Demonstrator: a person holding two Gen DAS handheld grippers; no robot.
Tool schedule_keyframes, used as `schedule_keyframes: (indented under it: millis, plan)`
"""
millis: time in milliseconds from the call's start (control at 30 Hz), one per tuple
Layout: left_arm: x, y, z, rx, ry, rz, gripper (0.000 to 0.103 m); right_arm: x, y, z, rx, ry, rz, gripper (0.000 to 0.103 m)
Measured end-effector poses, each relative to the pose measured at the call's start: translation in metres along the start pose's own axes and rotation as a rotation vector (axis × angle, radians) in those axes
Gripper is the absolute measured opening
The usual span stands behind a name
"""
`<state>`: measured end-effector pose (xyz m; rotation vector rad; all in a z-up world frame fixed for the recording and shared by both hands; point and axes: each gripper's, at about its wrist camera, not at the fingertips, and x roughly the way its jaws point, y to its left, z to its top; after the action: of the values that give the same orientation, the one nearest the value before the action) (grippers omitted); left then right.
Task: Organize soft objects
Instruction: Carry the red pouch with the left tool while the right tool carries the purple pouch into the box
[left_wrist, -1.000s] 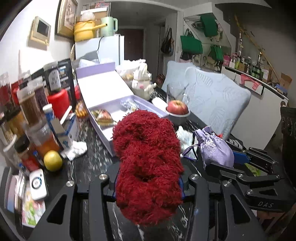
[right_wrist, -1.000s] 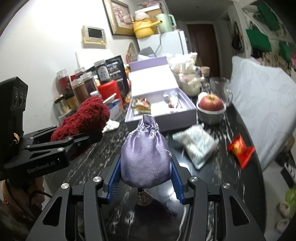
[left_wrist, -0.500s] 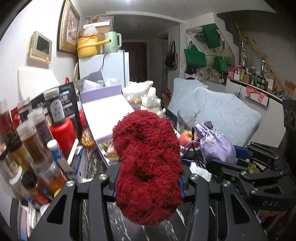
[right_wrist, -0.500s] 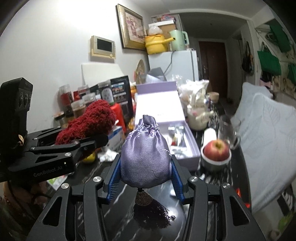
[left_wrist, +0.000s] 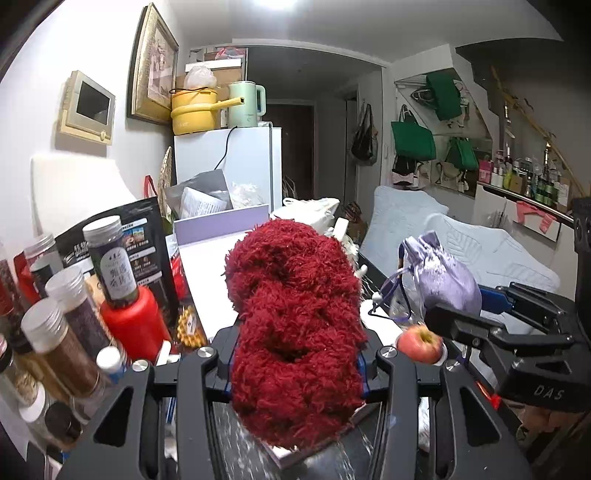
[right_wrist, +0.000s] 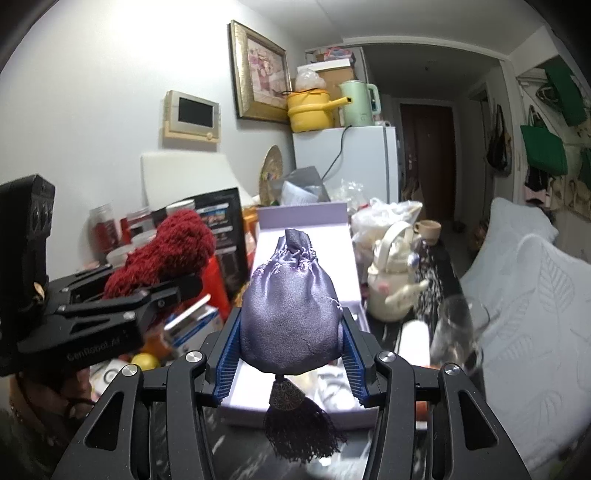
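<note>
My left gripper (left_wrist: 295, 373) is shut on a fluffy dark red scrunchie (left_wrist: 295, 332), held up above the table. It also shows in the right wrist view (right_wrist: 162, 254), at the left. My right gripper (right_wrist: 290, 354) is shut on a lilac satin drawstring pouch (right_wrist: 290, 314) with a dark tassel (right_wrist: 299, 432) hanging below. The pouch also shows in the left wrist view (left_wrist: 439, 277), to the right of the scrunchie. An open lilac gift box (right_wrist: 306, 229) lies ahead of and below both grippers, its lid standing up at the back.
Spice jars (left_wrist: 62, 332) and a red bottle (left_wrist: 129, 321) crowd the left. An apple (left_wrist: 419, 343), a white teapot (right_wrist: 391, 288) and a glass (right_wrist: 454, 332) stand to the right of the box. A pale cushion (right_wrist: 535, 295) lies at the far right. A white fridge (left_wrist: 229, 170) stands behind.
Both grippers have risen and tilted upward with their loads still held. The table and box have dropped lower in both views. The pouch and the scrunchie keep side by side.
</note>
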<state>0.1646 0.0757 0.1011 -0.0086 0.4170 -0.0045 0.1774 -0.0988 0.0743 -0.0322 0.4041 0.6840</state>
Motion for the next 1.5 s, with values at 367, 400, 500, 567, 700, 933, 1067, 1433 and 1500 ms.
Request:
schedule_keyframes:
  millis: [367, 400, 500, 567, 700, 933, 1067, 1433, 1500]
  plan:
    - [0.056, 0.022, 0.026, -0.061, -0.054, 0.047, 0.045, 0.057, -0.023, 0.037, 0.011, -0.055, 0.006, 0.049]
    - [0.06, 0.024, 0.027, -0.07, -0.055, 0.049, 0.045, 0.063, -0.026, 0.04, 0.017, -0.056, 0.007, 0.049]
    - [0.077, 0.027, 0.03, -0.08, -0.042, 0.054, 0.045, 0.076, -0.032, 0.046, 0.015, -0.057, 0.012, 0.049]
    - [0.087, 0.027, 0.03, -0.067, -0.031, 0.067, 0.045, 0.085, -0.036, 0.047, 0.013, -0.059, 0.006, 0.049]
    - [0.105, 0.028, 0.021, -0.068, 0.009, 0.074, 0.045, 0.102, -0.047, 0.046, 0.055, -0.038, -0.026, 0.049]
    - [0.132, 0.028, 0.012, -0.055, 0.09, 0.09, 0.045, 0.124, -0.058, 0.039, 0.051, 0.025, -0.062, 0.049]
    - [0.146, 0.027, 0.005, -0.037, 0.134, 0.113, 0.045, 0.137, -0.056, 0.034, 0.027, 0.054, -0.088, 0.049]
    - [0.186, 0.035, -0.021, -0.03, 0.25, 0.132, 0.045, 0.176, -0.059, 0.014, 0.014, 0.177, -0.102, 0.049]
    - [0.191, 0.035, -0.024, -0.027, 0.262, 0.141, 0.045, 0.182, -0.061, 0.01, 0.015, 0.196, -0.105, 0.049]
